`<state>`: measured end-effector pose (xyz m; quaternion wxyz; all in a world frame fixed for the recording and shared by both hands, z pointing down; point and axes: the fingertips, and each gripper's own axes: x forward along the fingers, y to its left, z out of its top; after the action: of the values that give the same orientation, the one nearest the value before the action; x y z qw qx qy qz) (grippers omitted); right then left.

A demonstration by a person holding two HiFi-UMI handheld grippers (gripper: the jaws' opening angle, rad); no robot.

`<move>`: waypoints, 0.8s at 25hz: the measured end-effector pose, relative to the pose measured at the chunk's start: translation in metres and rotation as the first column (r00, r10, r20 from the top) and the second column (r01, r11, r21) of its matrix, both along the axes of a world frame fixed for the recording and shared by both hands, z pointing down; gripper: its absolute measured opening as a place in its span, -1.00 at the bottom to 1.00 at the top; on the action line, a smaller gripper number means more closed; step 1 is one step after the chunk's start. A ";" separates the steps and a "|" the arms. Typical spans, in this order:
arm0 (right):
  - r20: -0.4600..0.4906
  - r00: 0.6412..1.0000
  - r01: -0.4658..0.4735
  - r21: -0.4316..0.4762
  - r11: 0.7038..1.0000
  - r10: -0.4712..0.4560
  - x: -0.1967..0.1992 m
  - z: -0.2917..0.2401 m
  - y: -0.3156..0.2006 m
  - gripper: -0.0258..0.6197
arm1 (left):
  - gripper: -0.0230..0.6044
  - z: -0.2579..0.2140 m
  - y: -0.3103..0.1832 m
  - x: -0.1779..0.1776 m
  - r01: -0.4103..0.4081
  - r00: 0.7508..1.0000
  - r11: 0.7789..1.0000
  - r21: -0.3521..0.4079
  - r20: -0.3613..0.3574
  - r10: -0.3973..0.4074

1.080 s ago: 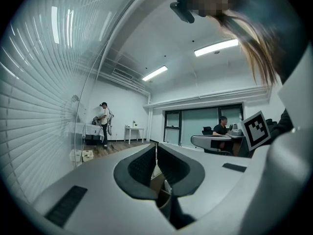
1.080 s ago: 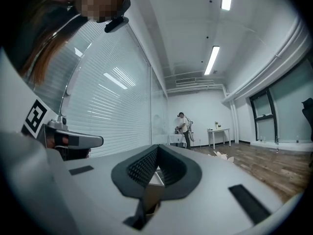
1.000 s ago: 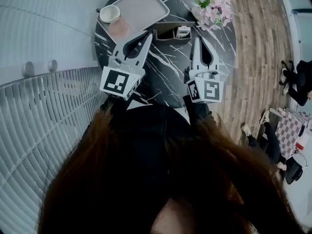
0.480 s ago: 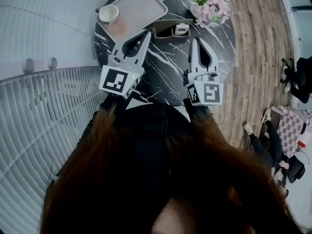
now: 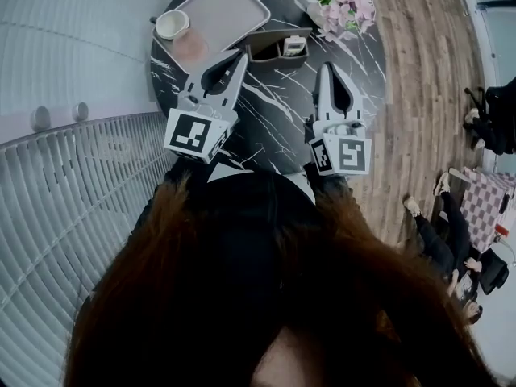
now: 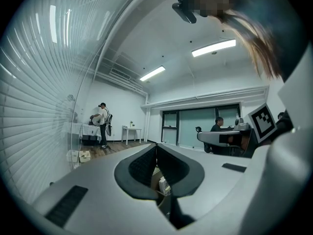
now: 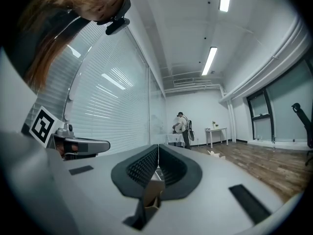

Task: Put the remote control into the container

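Note:
On the round black marble table [image 5: 278, 115] stands a dark container [image 5: 266, 54], and a white remote control [image 5: 295, 46] sits upright in its right compartment. My left gripper [image 5: 242, 56] is shut and empty, its tips just short of the container's left end. My right gripper [image 5: 325, 67] is also shut and empty, a little nearer than the container's right end. In the left gripper view the left gripper [image 6: 156, 146] has its jaws together, and the remote control [image 6: 164, 185] shows below them. In the right gripper view the right gripper [image 7: 158, 146] is closed over a container [image 7: 155, 187] edge.
A grey tray [image 5: 222, 10] at the table's far left holds a white cup [image 5: 172, 24] and a pink round coaster [image 5: 192, 48]. Pink flowers [image 5: 343, 5] stand at the far right of the table. A ribbed glass wall [image 5: 72, 192] runs along the left. People [image 5: 435, 240] sit on the wooden floor side.
The table and its objects sit slightly further up and left in the picture as the head view drifted. Both grippers stay in place, shut.

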<state>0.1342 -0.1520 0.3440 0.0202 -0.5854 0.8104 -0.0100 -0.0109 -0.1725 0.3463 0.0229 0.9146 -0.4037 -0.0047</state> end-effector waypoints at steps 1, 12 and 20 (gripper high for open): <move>-0.003 1.000 -0.013 -0.007 1.000 0.013 0.005 0.003 0.001 -0.86 | -0.90 0.001 0.000 0.002 -0.004 1.000 1.000 0.000 0.000 0.004; -0.049 0.981 -0.194 -0.112 0.975 0.189 0.077 0.038 0.013 -0.86 | -0.90 0.007 0.002 0.032 -0.066 0.998 0.997 -0.031 0.010 0.066; -0.048 0.958 -0.286 -0.118 0.951 0.282 0.109 0.042 0.035 -0.86 | -0.90 0.022 0.000 0.081 -0.180 0.983 0.983 -0.046 0.027 0.181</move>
<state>0.2430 -0.1171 0.3858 -0.0272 -0.6961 0.7158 -0.0483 0.0702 -0.1724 0.3683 0.0367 0.9467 -0.3194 0.0206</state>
